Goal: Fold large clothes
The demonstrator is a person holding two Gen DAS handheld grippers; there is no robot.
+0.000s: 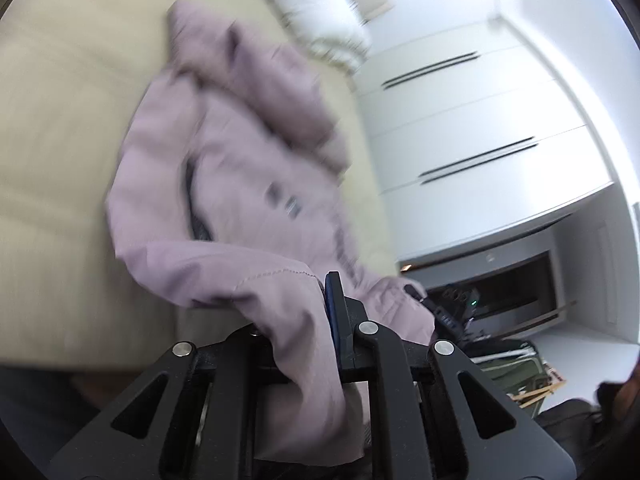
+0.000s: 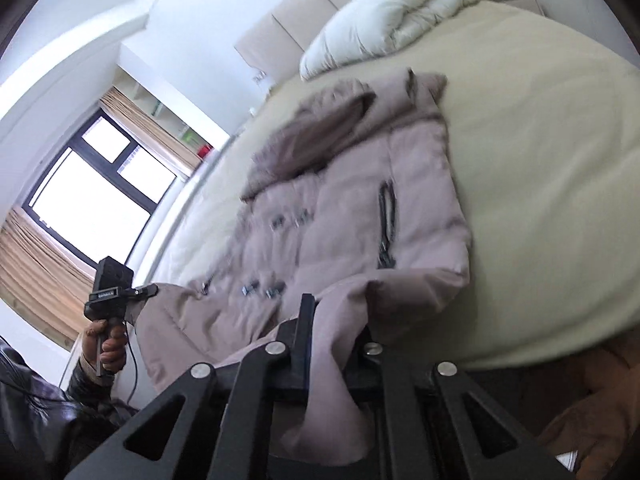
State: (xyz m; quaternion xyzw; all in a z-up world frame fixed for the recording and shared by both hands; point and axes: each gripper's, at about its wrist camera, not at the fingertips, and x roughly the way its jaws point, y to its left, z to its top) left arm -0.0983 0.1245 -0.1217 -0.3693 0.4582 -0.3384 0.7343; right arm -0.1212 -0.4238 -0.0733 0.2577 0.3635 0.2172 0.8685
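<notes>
A mauve padded coat (image 1: 240, 168) with a hood lies spread on a cream bed (image 1: 60, 140); it also shows in the right wrist view (image 2: 340, 208). My left gripper (image 1: 316, 312) is shut on the coat's hem, and fabric drapes down between its fingers. My right gripper (image 2: 332, 320) is shut on the other hem corner, fabric hanging through the jaws. The other gripper (image 2: 110, 280), held in a hand, shows at the left of the right wrist view beside the coat's edge. The left wrist view is blurred.
A white duvet (image 2: 396, 12) is bunched at the head of the bed (image 2: 540, 160). White wardrobe doors (image 1: 472, 128) stand beside the bed, with clutter (image 1: 512, 364) on the floor. A window with curtains (image 2: 92, 192) is on the other side.
</notes>
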